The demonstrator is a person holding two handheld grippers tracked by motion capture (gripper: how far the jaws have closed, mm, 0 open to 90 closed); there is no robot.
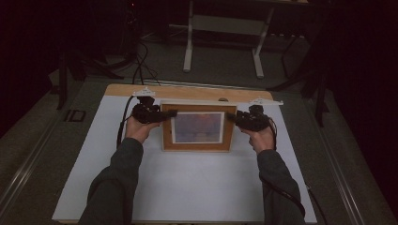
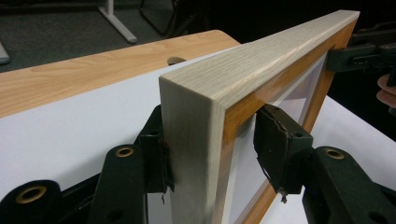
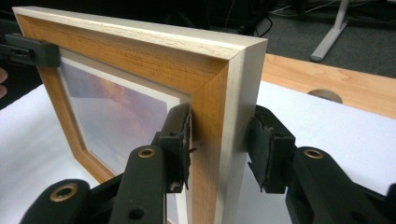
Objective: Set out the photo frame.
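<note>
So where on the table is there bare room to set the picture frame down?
The white mat lies bare between the two forearms, in front of the picture frame, and along both side edges. It is crowded only where the left gripper and right gripper flank the frame.

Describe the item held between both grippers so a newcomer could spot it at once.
On the white table, toward its far wooden edge, a wooden picture frame stands between the left gripper and right gripper. Its orange-brown front surrounds a purple-orange picture.

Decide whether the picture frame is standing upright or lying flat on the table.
Upright: the picture frame stands on edge, its top rail raised above the white table, clamped at each side by the left gripper and right gripper.
</note>
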